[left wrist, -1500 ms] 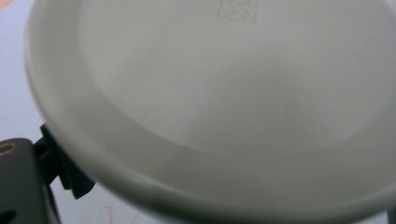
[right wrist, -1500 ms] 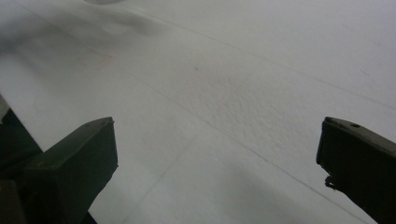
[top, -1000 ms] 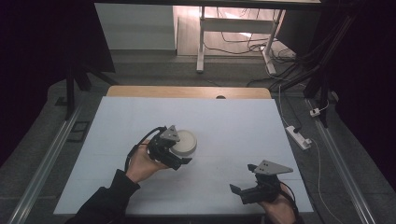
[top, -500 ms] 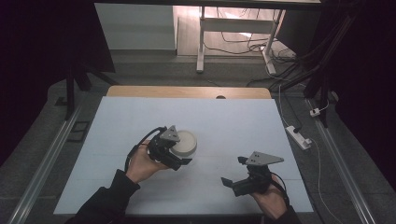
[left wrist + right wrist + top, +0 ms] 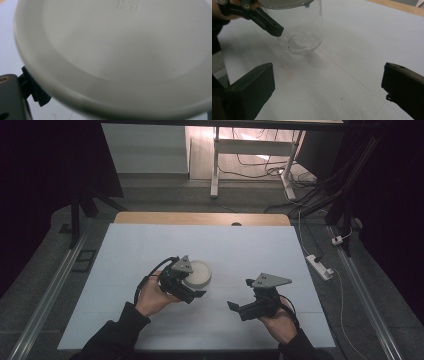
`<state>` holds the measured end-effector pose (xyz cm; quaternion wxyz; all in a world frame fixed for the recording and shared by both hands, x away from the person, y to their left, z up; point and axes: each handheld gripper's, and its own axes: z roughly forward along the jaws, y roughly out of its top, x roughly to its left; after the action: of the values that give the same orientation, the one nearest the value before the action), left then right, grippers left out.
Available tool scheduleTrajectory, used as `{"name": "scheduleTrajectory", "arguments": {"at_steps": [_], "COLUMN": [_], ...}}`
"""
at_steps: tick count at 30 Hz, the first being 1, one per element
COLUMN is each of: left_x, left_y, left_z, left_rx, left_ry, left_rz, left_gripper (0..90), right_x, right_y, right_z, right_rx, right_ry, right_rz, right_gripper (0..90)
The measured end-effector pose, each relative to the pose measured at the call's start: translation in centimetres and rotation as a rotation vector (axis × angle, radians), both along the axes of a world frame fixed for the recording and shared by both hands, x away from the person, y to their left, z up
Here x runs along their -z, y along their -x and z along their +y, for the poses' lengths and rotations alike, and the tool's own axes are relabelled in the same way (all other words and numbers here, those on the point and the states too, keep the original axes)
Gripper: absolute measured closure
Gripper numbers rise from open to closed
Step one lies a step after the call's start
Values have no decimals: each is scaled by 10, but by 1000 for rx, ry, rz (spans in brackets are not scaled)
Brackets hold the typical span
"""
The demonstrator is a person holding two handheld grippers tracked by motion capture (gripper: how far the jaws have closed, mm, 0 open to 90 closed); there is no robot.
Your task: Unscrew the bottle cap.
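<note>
Left gripper [image 5: 192,289] sits right at the round white plastic lid [image 5: 197,273] of the clear glass jar [image 5: 301,32], out on the middle of the white table sheet [image 5: 250,250]. In the left gripper view the lid's pale face looms huge, one black jaw tucked against its rim at lower left; the other jaw is hidden, so whether it is clamped on the lid I cannot tell. Over to the right gripper [image 5: 241,296]: jaws spread wide apart, nothing between them, held near the jar on bare sheet. Its own view looks across at the jar, left gripper's black jaw crossing the jar's shoulder. Faint reddish marks [image 5: 287,72] lie on the sheet between. A white power strip [image 5: 320,266] sits off the table's right edge.
</note>
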<state>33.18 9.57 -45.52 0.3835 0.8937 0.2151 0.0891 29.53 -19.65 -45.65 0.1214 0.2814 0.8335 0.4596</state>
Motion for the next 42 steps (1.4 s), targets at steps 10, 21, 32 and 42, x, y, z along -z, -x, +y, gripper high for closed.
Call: {"name": "scheduleTrajectory", "arguments": {"at_steps": [10,21,32,42], "left_x": [1,1,2,3], "left_y": [1,1,3,3], "left_z": [-2,-3,-5,-6], "left_rx": [7,21,34,41], "left_ry": [1,-3,-12,-17], "left_rz": [-1,-4,-7,-2], "left_gripper": [75,75,75,75], "right_x": [-6,-16,-25,-27], "right_y": [-9,-19,-27,-32], "right_z": [18,42,70,88], "right_rx": [-25,-74,-109,-147], "right_ry": [-9,-26,-26,-27], "right_rz": [21,10,-2,-18], "right_gripper": [0,0,0,0]}}
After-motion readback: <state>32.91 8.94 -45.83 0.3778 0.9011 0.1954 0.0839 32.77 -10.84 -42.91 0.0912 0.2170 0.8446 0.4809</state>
